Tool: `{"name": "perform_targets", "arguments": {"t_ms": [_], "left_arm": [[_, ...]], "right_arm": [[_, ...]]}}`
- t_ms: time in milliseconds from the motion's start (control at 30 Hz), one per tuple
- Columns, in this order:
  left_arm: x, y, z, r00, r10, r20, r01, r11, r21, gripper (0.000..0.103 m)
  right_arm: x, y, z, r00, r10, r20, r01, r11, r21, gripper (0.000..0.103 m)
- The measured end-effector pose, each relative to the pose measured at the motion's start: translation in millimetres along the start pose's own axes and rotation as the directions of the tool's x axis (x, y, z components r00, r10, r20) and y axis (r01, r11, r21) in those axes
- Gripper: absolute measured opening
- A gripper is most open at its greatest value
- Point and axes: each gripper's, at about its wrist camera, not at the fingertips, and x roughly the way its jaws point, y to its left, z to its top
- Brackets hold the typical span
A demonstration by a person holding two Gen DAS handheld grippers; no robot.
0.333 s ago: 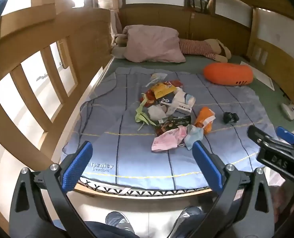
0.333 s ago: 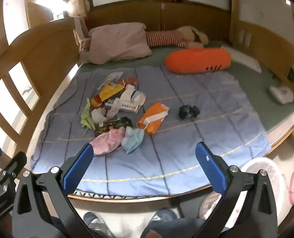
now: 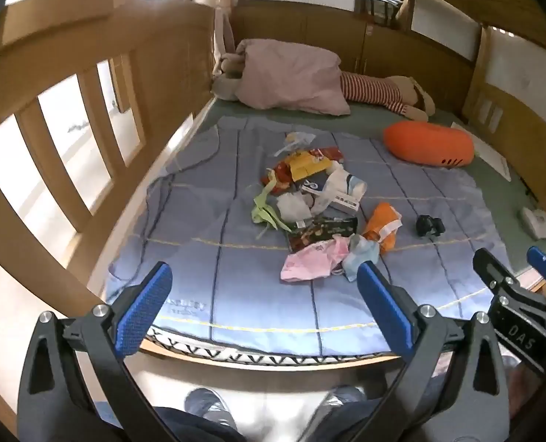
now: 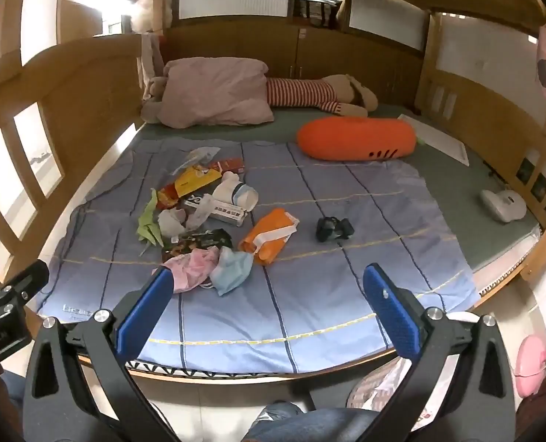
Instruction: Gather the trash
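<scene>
Blue quilt (image 4: 309,294) bearing trash pile (image 4: 206,221) | left gripper (image 3: 263,309), right gripper (image 4: 269,307) both gaping, empty, edging closer | collection not begun

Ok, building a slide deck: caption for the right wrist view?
Open right gripper facing a trash pile on a blue blanket, nothing grasped.

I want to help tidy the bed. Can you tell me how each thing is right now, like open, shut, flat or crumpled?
left gripper: open, holding nothing
right gripper: open, holding nothing
pink mask: crumpled, on the blue blanket
blue mask: crumpled, touching the pink mask
orange packet: lying flat
green wrapper: torn, limp
pillow: rumpled
carrot cushion: lying on its side
</scene>
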Motion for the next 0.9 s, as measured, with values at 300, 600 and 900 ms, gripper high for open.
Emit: {"name": "perform_targets", "arguments": {"t_ms": [300,600,900], "left_arm": [[9,1,3,1.0,0.014,-0.002,-0.014,1.0,0.012,0.1],[6,2,2,1.0,0.012,0.004,-0.012,1.0,0.006,0.1],[4,0,1,1.0,0.013,0.012,-0.013,1.0,0.01,0.1]], "right_arm": [[20,-23,0,1.0,0.018,-0.006,-0.018,1.0,0.011,0.1],[20,-23,1,1.0,0.021,-0.012,-0.02,1.0,0.017,0.1],[20,-24,2,1.0,0.02,-0.013,-0.02,1.0,0.017,0.1]]}}
